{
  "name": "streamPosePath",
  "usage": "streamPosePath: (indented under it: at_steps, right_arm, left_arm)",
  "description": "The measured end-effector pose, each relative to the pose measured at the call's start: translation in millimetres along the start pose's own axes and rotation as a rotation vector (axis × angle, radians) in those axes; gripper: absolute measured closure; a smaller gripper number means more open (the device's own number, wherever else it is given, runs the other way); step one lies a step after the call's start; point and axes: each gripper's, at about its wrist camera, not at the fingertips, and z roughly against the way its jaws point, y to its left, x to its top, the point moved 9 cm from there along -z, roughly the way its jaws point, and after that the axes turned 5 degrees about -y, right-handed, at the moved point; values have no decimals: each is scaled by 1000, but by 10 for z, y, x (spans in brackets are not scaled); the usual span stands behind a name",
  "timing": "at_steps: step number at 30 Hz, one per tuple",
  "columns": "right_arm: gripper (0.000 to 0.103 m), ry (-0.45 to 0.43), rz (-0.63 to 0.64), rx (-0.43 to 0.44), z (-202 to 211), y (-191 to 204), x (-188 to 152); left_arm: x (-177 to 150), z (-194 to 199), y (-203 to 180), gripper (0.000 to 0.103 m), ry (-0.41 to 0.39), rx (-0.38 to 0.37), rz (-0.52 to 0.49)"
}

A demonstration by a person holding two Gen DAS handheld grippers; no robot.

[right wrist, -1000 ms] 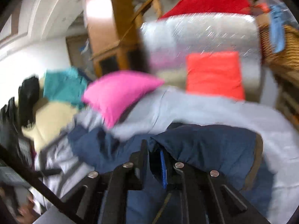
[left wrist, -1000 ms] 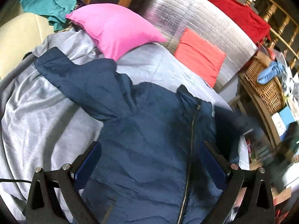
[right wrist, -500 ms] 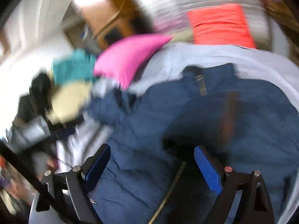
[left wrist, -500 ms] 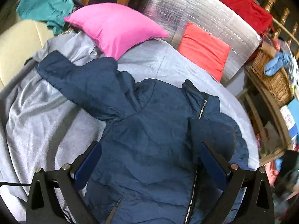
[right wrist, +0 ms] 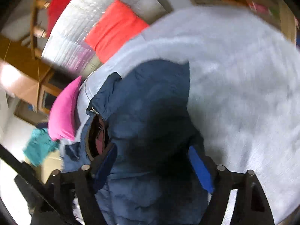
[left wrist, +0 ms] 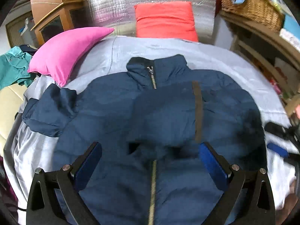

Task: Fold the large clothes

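Note:
A navy puffer jacket [left wrist: 116, 116] lies front up on a grey bed sheet [left wrist: 168, 46], collar toward the pillows, zipper down the middle. Its right sleeve [left wrist: 168, 116] is folded across the chest, brown cuff [left wrist: 197, 112] showing. Its left sleeve [left wrist: 48, 110] sticks out to the left. My left gripper [left wrist: 150, 161] is open and empty above the jacket's lower front. My right gripper [right wrist: 151, 165] is open over the jacket's shoulder [right wrist: 150, 103] at the right side, holding nothing. It also shows at the right edge of the left wrist view [left wrist: 279, 146].
A pink pillow [left wrist: 65, 50] and a red cushion [left wrist: 165, 20] lie at the head of the bed against a silver foil panel [left wrist: 150, 0]. A wicker basket [left wrist: 251, 1] sits on wooden shelves at the right. Teal clothing [left wrist: 13, 67] lies at the left.
The right gripper carried the right sleeve across the chest, opened and let it go, then swung back to the right side. The left gripper moved to face the jacket squarely.

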Motion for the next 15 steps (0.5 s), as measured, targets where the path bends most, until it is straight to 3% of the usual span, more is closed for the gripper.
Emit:
streamPosePath:
  at_steps: [4,6,7,9,11,15]
  right_arm:
    - [42,73,-107,54,-250,-53,-129]
    - [66,110,-136,66,-366,-65,-160]
    - [71,110,-130,49,-422,-65,-166]
    - [84,99,-107,47,-376,-20,-132]
    - [88,76,-83,62,-290,54,-82]
    - [89,41,-22,53,-158,169,-34]
  left_arm:
    - [18,-347,-161,0,48,32,-44]
    - [59,-486,-124,2,54,48,-68]
    - [85,-498,-66,6,42,53,-51]
    - [161,-490,93,38,27,76,-21]
    - [236,-412,273,59,36,39,29]
    - [394,-134,726,62,-10,-62,180]
